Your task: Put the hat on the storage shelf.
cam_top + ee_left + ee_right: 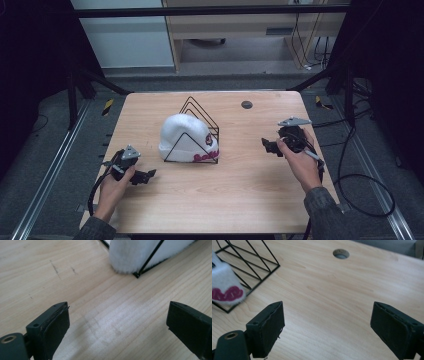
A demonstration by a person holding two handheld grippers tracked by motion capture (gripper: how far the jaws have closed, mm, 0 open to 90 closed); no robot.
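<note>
In the high view, a light wooden bench [210, 200] with rounded corners is seen from above. A black wire rack of nested triangular frames [200, 120] stands near the middle of the bench, a little toward the far edge. A fluffy white knitted hat with dark pink lettering [182, 135] is lodged in the rack, behind its nearest triangular frame, with its cuff down at the bench surface. A small round hole [246, 104] is set in the bench top near the far edge, to the right of the rack. The left gripper [147, 175], a black two-jaw tool with a grey three-cornered plate, is held by a hand [115, 187] near the left edge, toward the near-left corner, well apart from the rack. The right gripper [267, 146] is held by the other hand [302, 162] near the right edge, its jaws pointed toward the rack.

In the left gripper view, the two black jaws are spread wide apart over bare wood, with nothing held between them. The hat's white cuff [132, 255] and a lower corner of the rack [137, 275] are seen ahead.

In the right gripper view, the jaws are likewise set wide apart and empty above the bench. The rack [249, 265] and the hat's pink-lettered edge [225, 291] lie at the upper left, and the hole [341, 253] lies ahead.
</note>
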